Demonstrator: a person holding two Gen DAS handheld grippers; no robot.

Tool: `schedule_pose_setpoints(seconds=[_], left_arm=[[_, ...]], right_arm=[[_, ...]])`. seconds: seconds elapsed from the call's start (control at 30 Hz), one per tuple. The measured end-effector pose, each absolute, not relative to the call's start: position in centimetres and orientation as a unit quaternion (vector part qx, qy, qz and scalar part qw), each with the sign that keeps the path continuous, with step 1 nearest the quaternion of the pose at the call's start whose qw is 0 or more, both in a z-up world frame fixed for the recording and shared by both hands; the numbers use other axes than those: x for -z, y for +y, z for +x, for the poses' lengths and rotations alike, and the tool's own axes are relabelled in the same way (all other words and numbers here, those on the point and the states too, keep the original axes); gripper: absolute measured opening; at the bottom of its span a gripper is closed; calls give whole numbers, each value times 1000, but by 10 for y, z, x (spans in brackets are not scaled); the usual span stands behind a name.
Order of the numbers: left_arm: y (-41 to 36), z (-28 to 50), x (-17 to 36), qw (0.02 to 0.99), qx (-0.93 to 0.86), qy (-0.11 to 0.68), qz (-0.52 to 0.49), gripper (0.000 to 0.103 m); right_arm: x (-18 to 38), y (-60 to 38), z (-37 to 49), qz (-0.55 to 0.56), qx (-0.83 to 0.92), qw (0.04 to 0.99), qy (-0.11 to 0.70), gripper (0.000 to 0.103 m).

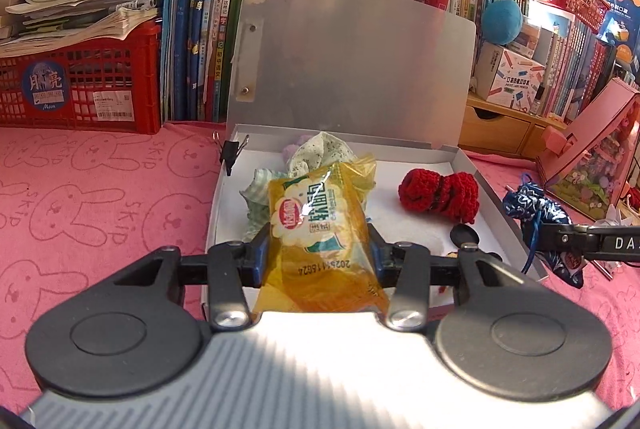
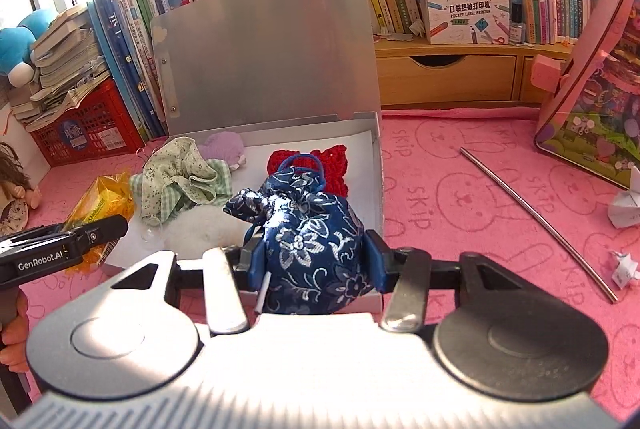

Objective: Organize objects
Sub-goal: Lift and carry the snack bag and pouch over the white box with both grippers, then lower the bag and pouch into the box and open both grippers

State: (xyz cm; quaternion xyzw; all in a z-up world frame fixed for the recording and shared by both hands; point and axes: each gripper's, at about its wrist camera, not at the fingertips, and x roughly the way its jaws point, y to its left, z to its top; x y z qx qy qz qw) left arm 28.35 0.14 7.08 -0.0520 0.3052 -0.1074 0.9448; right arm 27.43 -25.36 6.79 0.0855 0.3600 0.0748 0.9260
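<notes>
An open grey box with its lid up stands on the pink cloth; it also shows in the right wrist view. Inside lie a red crocheted piece, a green patterned cloth and a purple item. My left gripper is shut on a yellow snack packet, held over the box's front left part. My right gripper is shut on a blue floral drawstring pouch, held over the box's front right corner. The pouch and the packet each show in the other view.
Books and a red crate line the back. A wooden drawer unit stands at the back right. A pink house-shaped box, a metal rod and crumpled paper lie right of the box. A doll sits at the far left.
</notes>
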Motion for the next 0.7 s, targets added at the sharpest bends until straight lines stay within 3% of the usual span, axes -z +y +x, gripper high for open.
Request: schedule_pose_setpoints(seconds=[0.4,0.7], left_arm=[[-19,325,-67,947,88,306,-43,51],[-32,340,-52,944,84,317,-27,51]], right_arm=[[-70,-226,322,117,-110,919,361,53],[-40,-220,343,132,-105,903,394,53]])
